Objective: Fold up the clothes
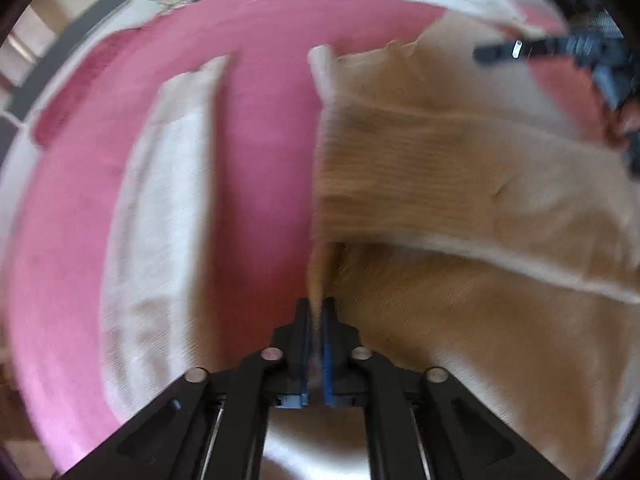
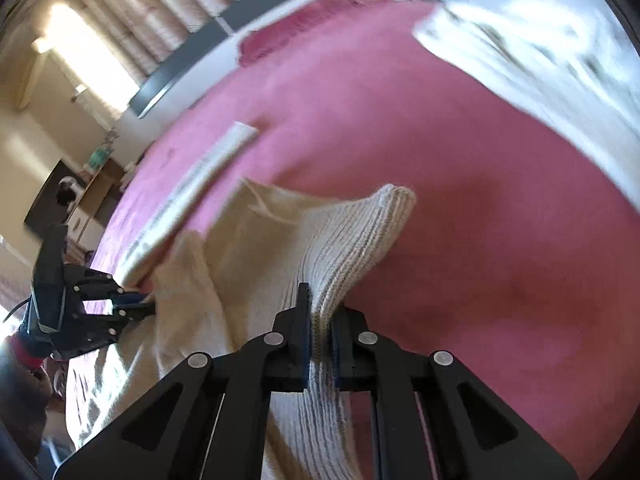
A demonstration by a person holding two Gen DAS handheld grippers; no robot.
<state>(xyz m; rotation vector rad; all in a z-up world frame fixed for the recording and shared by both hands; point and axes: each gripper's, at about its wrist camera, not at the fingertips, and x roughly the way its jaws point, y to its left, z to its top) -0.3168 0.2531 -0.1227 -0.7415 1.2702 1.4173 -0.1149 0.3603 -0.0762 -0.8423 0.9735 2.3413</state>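
Midway through a fold, seemingly: beige sweater point(image 1: 460, 160) spread over pink blanket point(image 1: 264, 140), sleeve crossing toward 3 o'clock. Left gripper point(image 1: 318, 308) pinching its edge; right gripper point(image 2: 320, 308) pinching ribbed hem. Next: carrying both edges across together, evenly.

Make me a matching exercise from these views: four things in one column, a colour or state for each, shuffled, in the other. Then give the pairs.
Things
1. knitted beige sweater
2. bed cover
3. left gripper
4. folded pale cloth

States
A. lying flat, untouched
B. pink
C. lifted at two points
D. shut on a fabric edge

Pairs: 1-C, 2-B, 3-D, 4-A. The right gripper also clamps the sweater's ribbed part.
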